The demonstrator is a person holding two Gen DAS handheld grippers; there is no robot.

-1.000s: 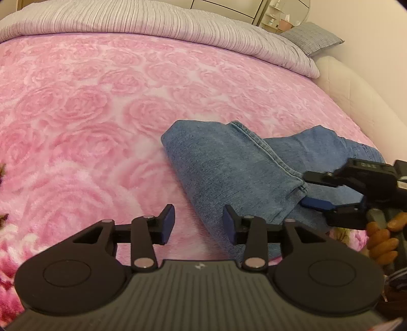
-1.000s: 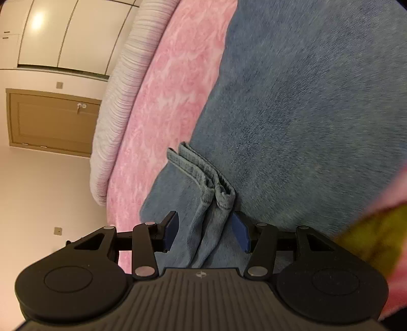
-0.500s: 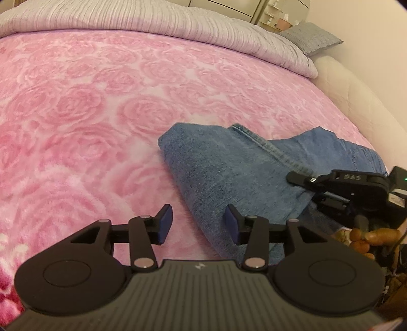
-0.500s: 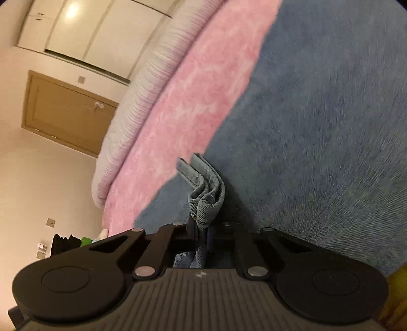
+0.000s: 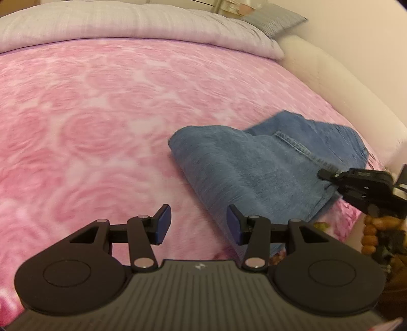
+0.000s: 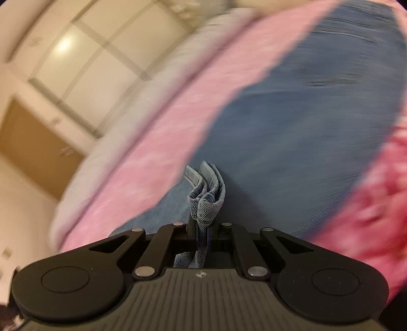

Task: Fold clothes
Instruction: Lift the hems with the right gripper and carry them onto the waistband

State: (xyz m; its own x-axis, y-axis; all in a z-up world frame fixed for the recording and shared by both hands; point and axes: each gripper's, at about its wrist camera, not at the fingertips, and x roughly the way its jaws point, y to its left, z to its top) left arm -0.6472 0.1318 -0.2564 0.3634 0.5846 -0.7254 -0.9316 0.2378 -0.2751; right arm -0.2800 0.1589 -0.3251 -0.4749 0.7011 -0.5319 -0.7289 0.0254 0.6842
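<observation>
Folded blue jeans lie on a pink rose-patterned blanket, right of centre in the left wrist view. My left gripper is open and empty, hovering just before the near left edge of the jeans. My right gripper comes in from the right, shut on the hem at the jeans' near right corner; a person's hand holds it. In the right wrist view my right gripper pinches a bunched denim hem, with the rest of the jeans spread beyond, blurred.
A grey-lilac duvet and a grey pillow lie along the far side of the bed. A padded cream bed frame borders the right side. A wooden door and white wardrobe panels show in the right wrist view.
My right gripper closed on the jeans' hem and has begun lifting and moving it, blurring its view. My left gripper drew back to the left, staying open.
</observation>
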